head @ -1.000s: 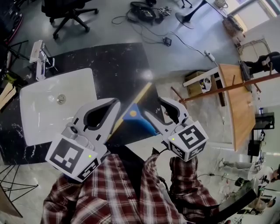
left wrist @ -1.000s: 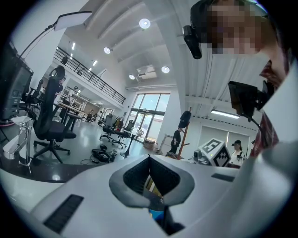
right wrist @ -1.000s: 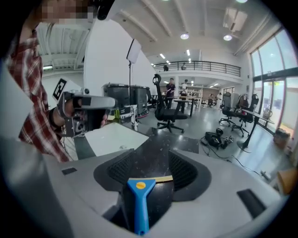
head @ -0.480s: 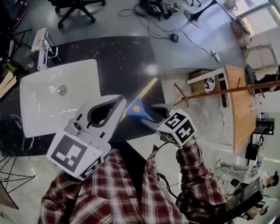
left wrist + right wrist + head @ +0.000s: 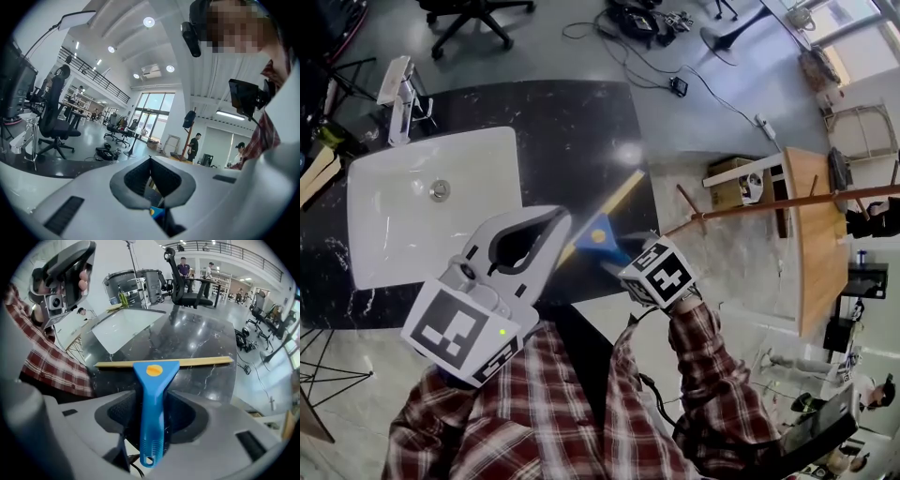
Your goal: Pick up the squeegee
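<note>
Compared to a second ago my right fingers [image 5: 115, 411] are down astride the squeegee [image 5: 154, 373] on the dark surface [image 5: 197, 333], spread round its handle, left fingers [image 5: 133, 180] shut on nothing, so next I'd guess: squeeze, lift.

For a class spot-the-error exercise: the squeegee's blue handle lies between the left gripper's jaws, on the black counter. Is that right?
No. The handle of the squeegee lies between the jaws of the right gripper, not the left, on the black counter; the right gripper view shows it.
</note>
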{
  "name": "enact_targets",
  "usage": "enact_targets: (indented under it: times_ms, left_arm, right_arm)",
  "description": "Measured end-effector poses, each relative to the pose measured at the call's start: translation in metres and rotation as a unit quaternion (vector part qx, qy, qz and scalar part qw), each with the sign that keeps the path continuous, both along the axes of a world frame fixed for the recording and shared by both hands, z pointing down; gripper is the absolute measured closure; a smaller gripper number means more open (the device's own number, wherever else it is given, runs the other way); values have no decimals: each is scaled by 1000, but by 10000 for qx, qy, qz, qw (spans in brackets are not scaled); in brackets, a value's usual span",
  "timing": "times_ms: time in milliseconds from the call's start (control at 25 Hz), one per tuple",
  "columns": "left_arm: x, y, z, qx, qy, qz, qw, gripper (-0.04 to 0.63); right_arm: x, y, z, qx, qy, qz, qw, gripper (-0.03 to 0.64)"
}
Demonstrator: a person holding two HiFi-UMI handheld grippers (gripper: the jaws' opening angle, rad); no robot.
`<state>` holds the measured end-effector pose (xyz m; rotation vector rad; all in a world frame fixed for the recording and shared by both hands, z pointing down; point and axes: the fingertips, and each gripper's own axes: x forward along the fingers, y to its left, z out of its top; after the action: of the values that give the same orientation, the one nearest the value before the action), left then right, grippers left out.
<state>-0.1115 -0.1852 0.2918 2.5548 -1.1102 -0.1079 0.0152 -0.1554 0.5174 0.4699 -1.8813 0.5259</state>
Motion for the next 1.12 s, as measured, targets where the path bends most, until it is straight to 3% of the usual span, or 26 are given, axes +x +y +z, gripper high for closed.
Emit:
enact_targets:
  times_ms: [200, 280, 360, 720, 1120]
  left_arm:
    - [-8, 0, 0, -8, -1, -106, 9999, 586]
    - [-11, 0, 1, -13, -1, -130, 9999, 586]
    - [-12, 1, 2, -24, -4, -131, 9999, 586]
    - [-4, 3, 0, 17, 13, -23, 10000, 586]
    - [-3, 5, -9, 110, -9, -79, 9999, 586]
  right_arm:
    - [-4, -1, 8, -40, 121, 74, 9999, 402]
    - [-3, -3, 8, 27, 192, 114, 9997, 457]
    - [-3, -4, 7, 60, 175, 158, 9997, 472]
    - [-2, -4, 11, 222, 226, 202, 9993, 477]
    - [-3, -7, -1, 757, -23, 497, 9959, 479]
